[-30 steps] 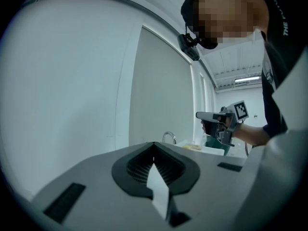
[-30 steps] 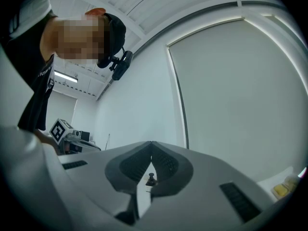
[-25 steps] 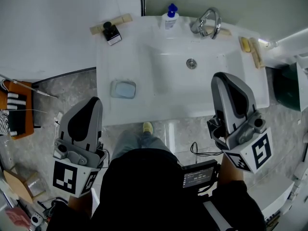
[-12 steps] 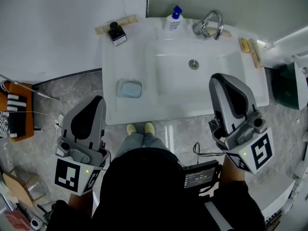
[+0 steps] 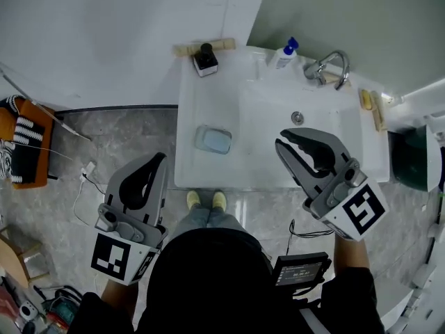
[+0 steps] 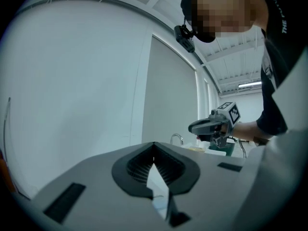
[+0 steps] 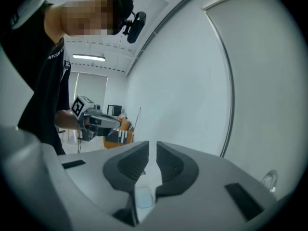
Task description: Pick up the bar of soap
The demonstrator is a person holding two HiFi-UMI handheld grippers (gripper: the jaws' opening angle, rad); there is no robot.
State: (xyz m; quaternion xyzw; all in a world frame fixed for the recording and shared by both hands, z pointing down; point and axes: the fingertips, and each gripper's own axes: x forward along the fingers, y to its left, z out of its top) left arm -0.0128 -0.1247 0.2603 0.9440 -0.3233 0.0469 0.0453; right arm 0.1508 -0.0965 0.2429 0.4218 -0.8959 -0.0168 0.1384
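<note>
A pale blue bar of soap (image 5: 214, 140) lies in a grey dish on the left ledge of the white sink (image 5: 327, 164). It also shows low between the right jaws, the soap (image 7: 143, 196) small and pale. My right gripper (image 5: 281, 147) hangs over the sink's front, rolled on its side and pointing left toward the dish. Its jaws have just been opening; a narrow gap shows on the right gripper (image 7: 152, 144) with nothing between them. My left gripper (image 5: 161, 157) is shut and empty, over the floor just left of the sink's front corner, its tips meeting in the left gripper (image 6: 154, 151) view.
A faucet (image 5: 327, 67), a pump bottle (image 5: 284, 54) and a black-topped item on a wooden strip (image 5: 205, 58) stand along the sink's back. A yellow piece (image 5: 366, 99) and a brush lie at the back right. A dark green bin (image 5: 410, 160) stands to the right, an orange stand (image 5: 21, 145) at left.
Both grippers have moved toward the sink's left side. The right gripper has rolled onto its side, swung left toward the dish, and its jaws have parted slightly. The left stays shut.
</note>
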